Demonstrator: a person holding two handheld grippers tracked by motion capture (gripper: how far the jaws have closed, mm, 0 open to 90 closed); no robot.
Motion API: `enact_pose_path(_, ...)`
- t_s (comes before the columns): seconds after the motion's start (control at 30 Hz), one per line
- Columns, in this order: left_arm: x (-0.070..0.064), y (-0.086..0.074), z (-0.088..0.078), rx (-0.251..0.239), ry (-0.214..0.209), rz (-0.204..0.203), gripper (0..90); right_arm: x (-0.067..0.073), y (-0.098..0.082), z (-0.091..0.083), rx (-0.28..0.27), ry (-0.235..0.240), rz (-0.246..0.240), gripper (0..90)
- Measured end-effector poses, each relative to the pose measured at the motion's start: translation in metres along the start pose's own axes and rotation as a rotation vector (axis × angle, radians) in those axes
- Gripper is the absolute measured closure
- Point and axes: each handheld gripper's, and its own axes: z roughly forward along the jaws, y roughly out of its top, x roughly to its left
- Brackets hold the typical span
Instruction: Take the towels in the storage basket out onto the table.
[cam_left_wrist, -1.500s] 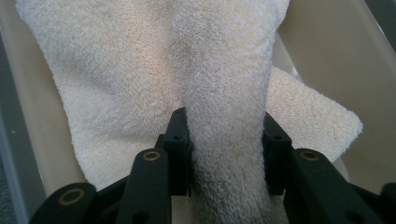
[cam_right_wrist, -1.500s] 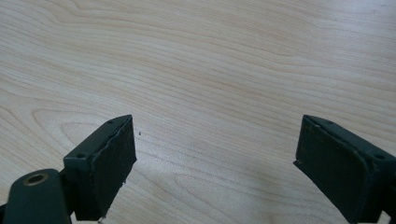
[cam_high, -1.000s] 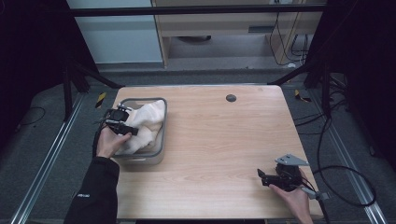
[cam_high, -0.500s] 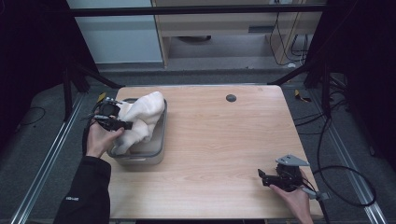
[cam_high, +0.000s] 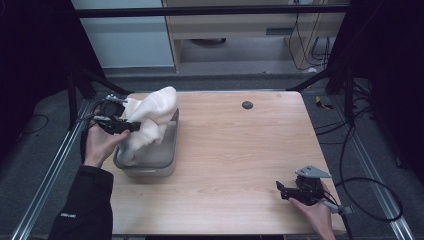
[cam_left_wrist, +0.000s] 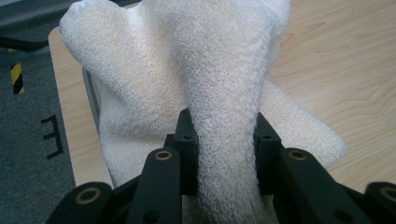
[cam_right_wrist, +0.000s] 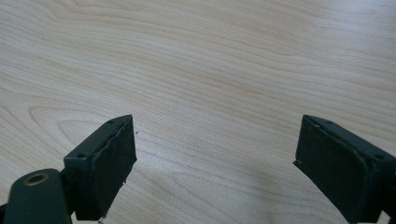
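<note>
A cream-white towel (cam_high: 150, 117) hangs partly lifted out of a grey tub (cam_high: 170, 160) at the table's left side. My left gripper (cam_high: 131, 127) is shut on a thick fold of the towel (cam_left_wrist: 224, 116); the left gripper (cam_left_wrist: 224, 154) has its black jaws pressing the fold from both sides. Part of the towel still lies in the tub. My right gripper (cam_high: 283, 189) rests low over the table near the front right corner. The right gripper (cam_right_wrist: 215, 158) stands open, its jaws wide apart with nothing but bare wood between them.
The wooden table (cam_high: 240, 150) has a small dark round hole (cam_high: 247, 105) near its far edge. Metal rails run along both sides of the table. Cables (cam_high: 370, 200) lie on the floor to the right. A low shelf unit stands behind the table.
My left gripper has risen and drawn the towel up out of the tub, so more of it hangs in the air. The right gripper has kept still.
</note>
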Motion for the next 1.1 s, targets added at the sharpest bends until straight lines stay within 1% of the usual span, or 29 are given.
enact_pose_path(0.07,-0.003,0.002,-0.003,0.000,-0.003,0.010,69.6,0.000,0.000,0.000,0.001,0.004,0.004,12.0)
enact_pose_path(0.1,-0.005,0.003,-0.004,-0.001,-0.005,0.016,69.5,0.000,0.000,0.000,-0.001,0.000,-0.004,12.0)
enact_pose_path(0.13,-0.005,0.003,-0.004,-0.001,-0.005,0.016,69.5,0.000,0.000,0.000,0.001,0.004,0.005,12.0)
enact_pose_path(0.2,-0.010,0.006,-0.009,-0.010,-0.021,0.026,69.5,0.000,0.000,0.000,0.002,0.004,0.003,12.0)
enact_pose_path(0.33,-0.016,0.010,-0.015,-0.024,-0.029,0.051,69.6,0.000,0.000,0.000,0.002,0.002,-0.003,12.0)
enact_pose_path(0.37,-0.016,0.010,-0.015,-0.024,-0.029,0.051,69.5,0.000,0.000,0.000,0.001,0.002,-0.004,12.0)
enact_pose_path(0.4,-0.020,0.013,-0.018,-0.025,-0.031,0.062,69.5,0.000,0.000,0.000,0.002,0.004,-0.001,12.0)
enact_pose_path(0.43,-0.022,0.014,-0.020,-0.026,-0.035,0.064,69.5,0.000,0.000,0.000,0.002,0.006,0.003,12.0)
enact_pose_path(0.63,-0.031,0.017,-0.028,-0.025,-0.048,0.100,69.5,0.000,0.000,0.000,0.002,0.006,0.004,12.0)
enact_pose_path(0.67,-0.034,0.017,-0.030,-0.027,-0.051,0.115,69.5,0.000,0.000,0.000,-0.001,0.002,-0.004,12.0)
enact_pose_path(0.73,-0.038,0.018,-0.034,-0.024,-0.058,0.126,69.6,0.000,0.000,0.000,-0.001,0.002,-0.002,12.0)
enact_pose_path(0.87,-0.046,0.021,-0.041,-0.033,-0.066,0.146,69.5,-0.001,0.000,0.000,-0.005,0.004,0.000,12.0)
enact_pose_path(0.93,-0.048,0.021,-0.042,-0.033,-0.072,0.149,69.5,-0.001,0.000,0.000,-0.005,0.003,-0.001,12.0)
enact_pose_path(0.97,-0.053,0.023,-0.043,-0.030,-0.080,0.162,69.5,-0.001,0.000,-0.001,-0.007,0.003,-0.001,12.0)
enact_pose_path(1.1,-0.063,0.026,-0.046,-0.028,-0.094,0.189,69.5,-0.001,0.000,-0.001,-0.009,0.005,-0.001,12.0)
